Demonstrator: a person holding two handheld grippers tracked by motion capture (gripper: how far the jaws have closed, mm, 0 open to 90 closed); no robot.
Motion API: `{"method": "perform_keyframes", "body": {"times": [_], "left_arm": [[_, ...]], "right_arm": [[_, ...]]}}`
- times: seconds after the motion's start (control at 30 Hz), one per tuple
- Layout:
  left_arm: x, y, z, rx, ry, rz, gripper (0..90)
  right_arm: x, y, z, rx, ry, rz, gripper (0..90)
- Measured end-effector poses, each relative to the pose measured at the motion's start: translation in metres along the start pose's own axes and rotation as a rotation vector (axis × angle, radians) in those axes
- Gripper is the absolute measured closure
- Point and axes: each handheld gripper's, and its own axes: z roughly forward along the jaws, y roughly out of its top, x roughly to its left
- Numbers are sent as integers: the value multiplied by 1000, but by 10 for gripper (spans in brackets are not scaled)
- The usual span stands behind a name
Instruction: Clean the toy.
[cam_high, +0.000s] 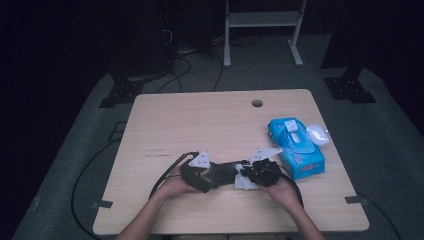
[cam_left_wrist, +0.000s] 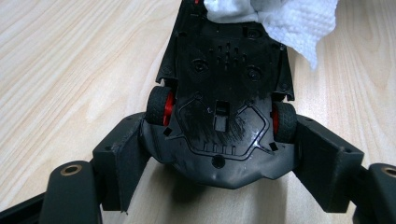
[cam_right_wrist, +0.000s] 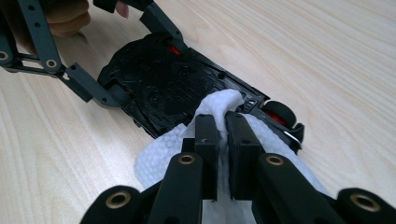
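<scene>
A black toy car (cam_left_wrist: 224, 93) with red wheel hubs lies upside down, its underside facing up, near the table's front edge (cam_high: 222, 172). My left gripper (cam_left_wrist: 217, 154) is shut on one end of the car, its jaws pressing the body just behind the wheels. My right gripper (cam_right_wrist: 223, 135) is shut on a crumpled white paper tissue (cam_right_wrist: 219, 105) that rests against the car's other end (cam_right_wrist: 173, 84). In the high view the left gripper (cam_high: 197, 175) and right gripper (cam_high: 257, 172) face each other with the tissue (cam_high: 245, 184) between them.
A blue tissue pack (cam_high: 296, 147) lies right of the grippers, with a white computer mouse (cam_high: 317, 134) beside it. The wooden table (cam_high: 200, 120) has a cable hole (cam_high: 257, 103) at the back. Cables trail off the left front.
</scene>
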Motion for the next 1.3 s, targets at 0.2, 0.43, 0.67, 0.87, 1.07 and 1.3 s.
{"method": "perform_keyframes", "body": {"times": [0.2,0.43,0.67,0.87,1.07,1.3], "left_arm": [[1,-1,-2,1,-8,0,240],[1,-1,-1,2,-12,2,240],[1,-1,-1,-3,-17,-2,240],[2,-1,-1,-1,-16,2,240],[3,-1,-1,-6,-25,-18,239],[4,-2,-3,1,-43,-46,235]], "right_arm": [[-14,-10,-10,7,-54,43,837],[-2,-8,-6,-4,2,28,836],[-7,-7,-8,12,-14,15,837],[-11,-12,-12,1,15,61,836],[-11,-10,-8,0,62,66,836],[-9,-11,-8,-3,68,62,837]]}}
